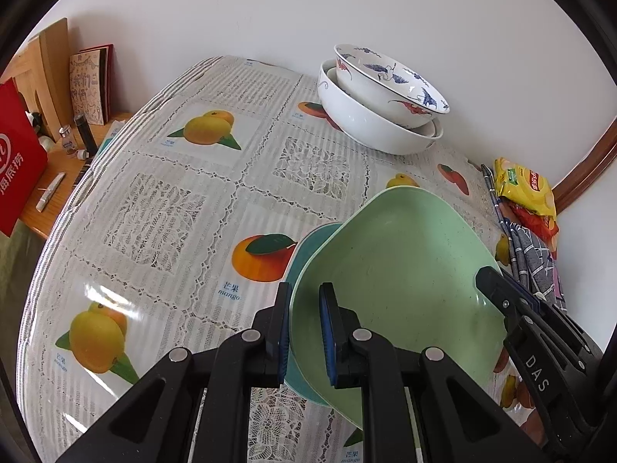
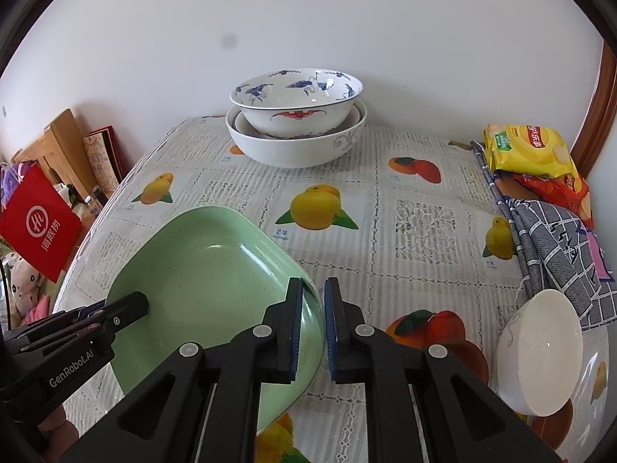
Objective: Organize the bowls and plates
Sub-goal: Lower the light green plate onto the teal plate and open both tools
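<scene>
Nearest, the left gripper (image 1: 304, 332) and the right gripper (image 2: 313, 328) each pinch opposite rims of the green plate (image 1: 397, 270), jaws narrow, carrying it tilted just over a teal plate (image 1: 308, 247). A small white bowl (image 2: 540, 351) lies loose at the right. Far back, the patterned bowl (image 2: 297, 100) already nests in the large white bowl (image 2: 300, 146), so stacking seems partly done.
</scene>
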### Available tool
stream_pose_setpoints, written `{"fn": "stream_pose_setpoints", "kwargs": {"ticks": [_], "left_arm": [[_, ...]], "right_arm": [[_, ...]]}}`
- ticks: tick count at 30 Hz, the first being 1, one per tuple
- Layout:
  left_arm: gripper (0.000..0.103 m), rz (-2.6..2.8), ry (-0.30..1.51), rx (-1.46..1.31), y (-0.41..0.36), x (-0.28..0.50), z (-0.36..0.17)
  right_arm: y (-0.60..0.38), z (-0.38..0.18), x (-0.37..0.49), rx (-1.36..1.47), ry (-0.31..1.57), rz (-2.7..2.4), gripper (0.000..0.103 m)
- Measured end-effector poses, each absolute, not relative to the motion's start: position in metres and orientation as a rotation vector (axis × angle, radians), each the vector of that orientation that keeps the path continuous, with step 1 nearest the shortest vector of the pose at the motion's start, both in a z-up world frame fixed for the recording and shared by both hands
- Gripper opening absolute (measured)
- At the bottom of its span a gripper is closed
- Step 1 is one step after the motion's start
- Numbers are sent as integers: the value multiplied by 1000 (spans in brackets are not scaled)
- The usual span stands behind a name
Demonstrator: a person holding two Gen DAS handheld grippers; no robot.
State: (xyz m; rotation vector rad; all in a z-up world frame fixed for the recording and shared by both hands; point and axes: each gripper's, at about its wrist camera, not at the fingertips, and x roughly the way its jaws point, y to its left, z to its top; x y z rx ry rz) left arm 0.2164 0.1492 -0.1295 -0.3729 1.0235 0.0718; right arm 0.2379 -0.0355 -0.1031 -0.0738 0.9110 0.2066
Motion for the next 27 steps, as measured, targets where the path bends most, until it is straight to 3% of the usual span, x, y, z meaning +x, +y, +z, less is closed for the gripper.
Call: {"fn": "stream_pose_setpoints", "kwargs": {"ticks": [27], "left_arm": [[14,57,1075,-350,145,220,-146]], "right_arm": [[-32,-127,253,-113,939,206,15]]}}
